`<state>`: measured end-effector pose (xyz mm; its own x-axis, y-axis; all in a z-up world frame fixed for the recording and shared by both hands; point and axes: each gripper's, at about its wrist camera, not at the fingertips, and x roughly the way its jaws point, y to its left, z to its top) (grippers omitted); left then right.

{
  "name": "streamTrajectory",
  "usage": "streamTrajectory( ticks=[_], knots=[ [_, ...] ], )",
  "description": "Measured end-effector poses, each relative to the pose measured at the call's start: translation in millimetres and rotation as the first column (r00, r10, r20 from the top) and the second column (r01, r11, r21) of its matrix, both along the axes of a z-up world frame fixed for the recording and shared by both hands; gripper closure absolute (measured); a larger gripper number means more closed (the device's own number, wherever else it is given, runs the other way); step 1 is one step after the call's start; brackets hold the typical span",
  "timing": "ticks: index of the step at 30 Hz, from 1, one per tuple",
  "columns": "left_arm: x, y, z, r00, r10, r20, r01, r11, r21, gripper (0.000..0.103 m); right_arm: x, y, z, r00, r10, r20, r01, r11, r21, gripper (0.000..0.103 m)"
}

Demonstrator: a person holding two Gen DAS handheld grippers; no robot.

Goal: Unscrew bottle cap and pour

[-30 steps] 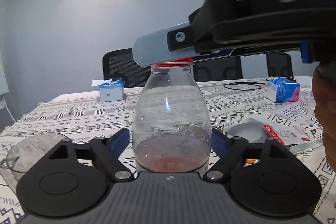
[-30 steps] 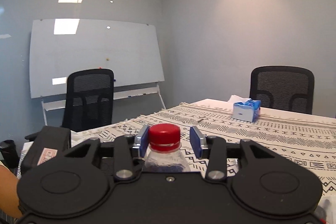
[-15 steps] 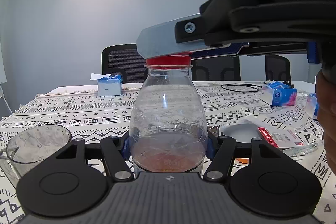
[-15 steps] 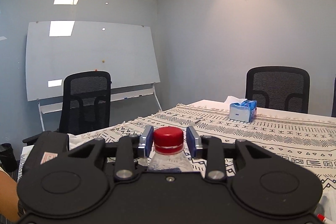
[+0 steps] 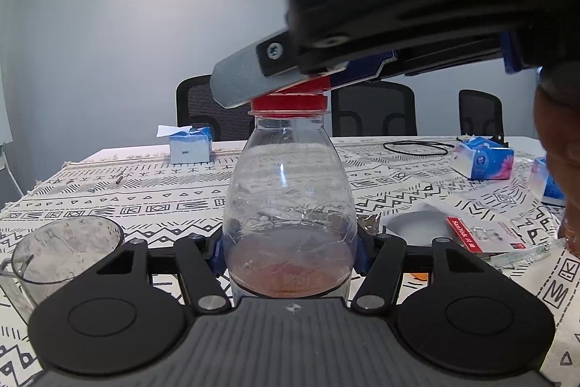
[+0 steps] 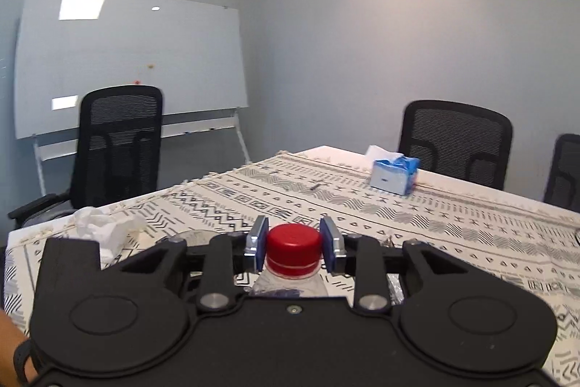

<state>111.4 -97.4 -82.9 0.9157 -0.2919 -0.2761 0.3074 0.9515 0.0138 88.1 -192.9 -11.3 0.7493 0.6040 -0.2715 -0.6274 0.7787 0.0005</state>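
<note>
Both grippers on the bottle, one at the body and one at the cap.

The left gripper (image 5: 288, 251) is clamped on the lower body of the clear bottle (image 5: 288, 205), which stands upright between its blue pads with a shallow layer of reddish liquid at the bottom. The right gripper (image 6: 293, 247) comes in above it, and its pads sit against both sides of the red cap (image 6: 293, 247), gripping it; the cap is still on the neck. A clear cup (image 5: 61, 249) stands just left of the left gripper on the patterned table (image 5: 145, 202). Ahead and to the left lies a tissue box (image 5: 190, 147); to the right, near the right hand (image 5: 558, 165), lie a red-edged packet (image 5: 482, 234) and another tissue pack (image 5: 484, 158).
</note>
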Motion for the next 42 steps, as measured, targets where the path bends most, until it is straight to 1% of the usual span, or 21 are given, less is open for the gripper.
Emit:
streamTrajectory(
  ticks=[3,6,9,10,11,12,13,14,15,18,20,22,24,26,28,32,34,36,39,42],
  knots=[
    [0.4,0.8,-0.7,1.000,-0.008,0.003,0.009,1.000,-0.003,0.045,9.2,-19.4,-7.9,0.991,0.130,0.039,-0.132,0.990,0.046,0.072],
    [1.3,0.9,-0.9,1.000,-0.017,0.002,0.017,1.000,-0.007,0.045,24.3,-40.9,-16.3,0.961,0.268,0.073,-0.275,0.956,0.102,0.071],
    [1.2,0.7,-1.0,1.000,-0.024,0.007,0.024,1.000,-0.006,0.045,35.1,-50.4,-15.6,0.945,0.326,0.036,-0.327,0.931,0.163,0.070],
    [0.9,0.6,-1.1,1.000,-0.022,0.008,0.022,1.000,-0.006,0.045,33.2,-48.5,-12.5,0.953,0.302,0.025,-0.302,0.939,0.162,0.070],
    [0.2,0.4,-1.4,1.000,-0.017,0.010,0.017,1.000,-0.006,0.045,25.8,-42.4,-8.0,0.970,0.241,0.012,-0.240,0.958,0.156,0.069],
    [-0.8,-0.6,-1.4,1.000,-0.017,0.013,0.017,1.000,0.000,0.045,18.5,-36.3,-3.5,0.984,0.179,0.000,-0.177,0.973,0.149,0.066],
    [-2.0,-2.3,-1.7,1.000,-0.015,0.018,0.014,1.000,0.008,0.045,13.1,-29.6,1.1,0.993,0.117,-0.013,-0.114,0.984,0.138,0.058],
    [-3.0,-3.9,-1.9,1.000,-0.011,0.022,0.011,1.000,0.014,0.045,7.8,-23.1,5.8,0.998,0.054,-0.025,-0.050,0.991,0.126,0.053],
    [-3.7,-5.1,-2.0,1.000,-0.010,0.026,0.010,1.000,0.020,0.045,4.6,-17.5,10.1,0.999,-0.010,-0.043,0.015,0.992,0.123,0.052],
    [-5.4,-7.9,-1.9,0.999,-0.003,0.035,0.002,0.999,0.033,0.045,0.9,-0.7,17.0,0.988,-0.144,-0.055,0.148,0.986,0.082,0.052],
    [-5.6,-8.8,-1.7,0.999,0.002,0.036,-0.003,0.999,0.034,0.045,2.9,10.5,17.3,0.980,-0.194,-0.053,0.196,0.980,0.038,0.052],
    [-5.3,-8.5,-1.5,0.999,0.005,0.035,-0.006,0.999,0.032,0.045,4.9,15.5,14.7,0.978,-0.200,-0.066,0.202,0.979,0.022,0.053],
    [-4.7,-7.5,-1.3,0.999,0.008,0.031,-0.009,1.000,0.025,0.045,3.2,20.6,11.3,0.979,-0.198,-0.053,0.199,0.980,0.002,0.053],
    [-3.6,-6.1,-1.2,1.000,0.015,0.026,-0.015,1.000,0.018,0.045,1.9,24.5,7.5,0.979,-0.200,-0.036,0.199,0.980,-0.018,0.070],
    [-2.9,-4.9,-0.5,1.000,0.011,0.020,-0.012,1.000,0.014,0.045,1.4,26.5,3.4,0.980,-0.198,-0.013,0.198,0.980,-0.019,0.070],
    [-1.7,-2.7,0.5,1.000,0.002,0.011,-0.002,1.000,0.006,0.045,1.4,21.0,-1.7,0.990,-0.140,0.012,0.140,0.990,-0.012,0.071],
    [-1.2,-0.5,0.5,1.000,-0.003,0.009,0.003,1.000,-0.005,0.045,4.8,15.2,-2.3,0.996,-0.094,0.008,0.094,0.996,0.007,0.071],
    [-0.5,0.3,0.3,1.000,-0.010,0.008,0.010,1.000,-0.006,0.045,9.1,9.1,-3.3,1.000,-0.022,0.015,0.022,1.000,0.014,0.071],
    [0.9,2.2,0.1,1.000,-0.017,0.003,0.017,1.000,-0.016,0.045,15.8,0.0,-4.9,0.997,0.070,0.023,-0.071,0.997,0.033,0.071],
    [3.2,4.6,0.3,1.000,-0.030,-0.007,0.029,0.999,-0.029,0.046,22.6,-8.8,-6.7,0.986,0.163,0.042,-0.165,0.985,0.046,0.071]
  ],
)
